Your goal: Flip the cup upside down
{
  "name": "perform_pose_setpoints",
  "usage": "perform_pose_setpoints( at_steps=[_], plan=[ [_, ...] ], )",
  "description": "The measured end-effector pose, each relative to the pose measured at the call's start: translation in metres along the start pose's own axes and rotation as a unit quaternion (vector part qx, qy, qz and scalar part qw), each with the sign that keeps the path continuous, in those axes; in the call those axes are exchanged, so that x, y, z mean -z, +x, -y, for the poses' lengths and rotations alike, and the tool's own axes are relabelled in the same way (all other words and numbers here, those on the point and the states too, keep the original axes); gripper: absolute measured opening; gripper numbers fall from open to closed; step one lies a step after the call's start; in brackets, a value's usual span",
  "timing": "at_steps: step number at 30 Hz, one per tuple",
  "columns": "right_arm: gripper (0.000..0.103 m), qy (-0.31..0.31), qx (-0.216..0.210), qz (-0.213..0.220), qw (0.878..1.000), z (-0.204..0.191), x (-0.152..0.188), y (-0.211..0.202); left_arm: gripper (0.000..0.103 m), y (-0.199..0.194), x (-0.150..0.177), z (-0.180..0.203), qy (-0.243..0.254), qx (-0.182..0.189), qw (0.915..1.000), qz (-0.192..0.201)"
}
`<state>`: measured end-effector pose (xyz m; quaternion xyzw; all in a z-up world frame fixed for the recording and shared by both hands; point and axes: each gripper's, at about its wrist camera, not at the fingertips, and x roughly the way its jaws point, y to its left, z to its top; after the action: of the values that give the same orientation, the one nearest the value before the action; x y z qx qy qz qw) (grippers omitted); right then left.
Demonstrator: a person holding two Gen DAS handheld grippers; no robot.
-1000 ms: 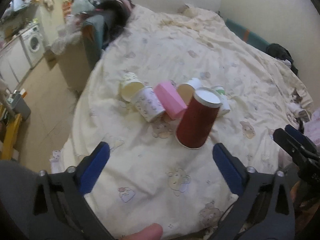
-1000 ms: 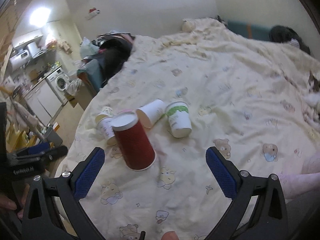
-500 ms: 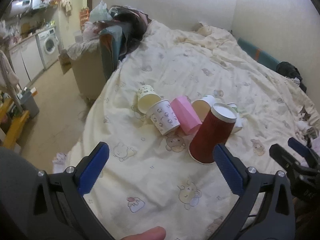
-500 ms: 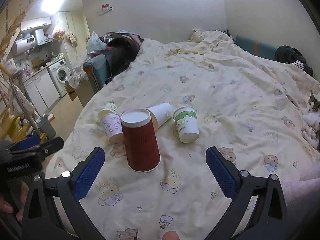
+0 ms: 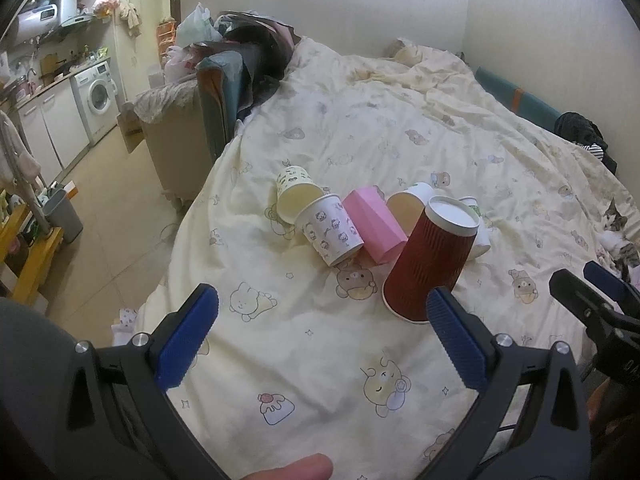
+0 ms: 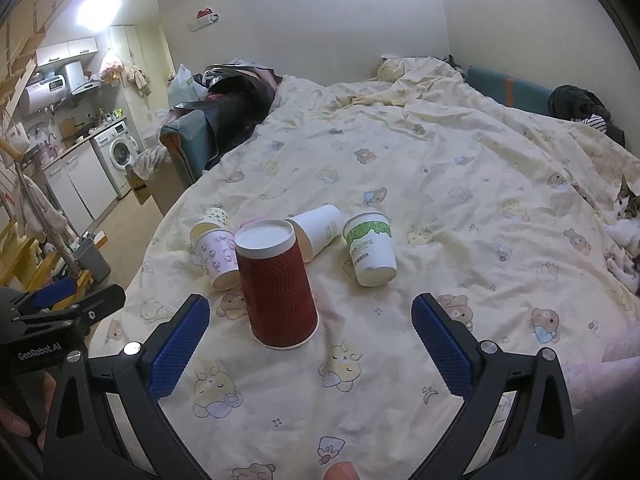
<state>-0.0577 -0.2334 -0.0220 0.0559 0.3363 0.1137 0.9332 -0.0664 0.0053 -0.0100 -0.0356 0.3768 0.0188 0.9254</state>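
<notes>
My red ribbed cup (image 6: 278,288) stands mouth-down on the bedspread (image 6: 440,184), apparently leaning slightly, white base up.

Six cups sit on the cream bear-print bed cover (image 6: 460,168): one ribbed red paper cup (image 6: 278,284) at centre frame, one green-leaf white cup (image 6: 370,248), one plain white cup (image 6: 318,226), one kitten-print cup (image 6: 218,258), one yellow patterned cup (image 5: 296,192) and one pink cup (image 5: 374,222). One cat (image 5: 618,232) lies at right.

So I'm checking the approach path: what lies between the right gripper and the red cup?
Only bare bedspread, as the right wrist view shows. The red cup stands mouth-down just beyond the open right gripper.
</notes>
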Motion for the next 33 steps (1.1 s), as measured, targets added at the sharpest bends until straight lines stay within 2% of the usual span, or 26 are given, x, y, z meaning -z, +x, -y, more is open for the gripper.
perform_pose_setpoints(
  at_steps=[33],
  plan=[
    [0.103, 0.006, 0.000, 0.000, 1.000, -0.0015, -0.0010, -0.0013, 0.103, 0.0007, 0.0012, 0.0023, 0.000, 0.003, 1.0000, -0.004]
  ],
)
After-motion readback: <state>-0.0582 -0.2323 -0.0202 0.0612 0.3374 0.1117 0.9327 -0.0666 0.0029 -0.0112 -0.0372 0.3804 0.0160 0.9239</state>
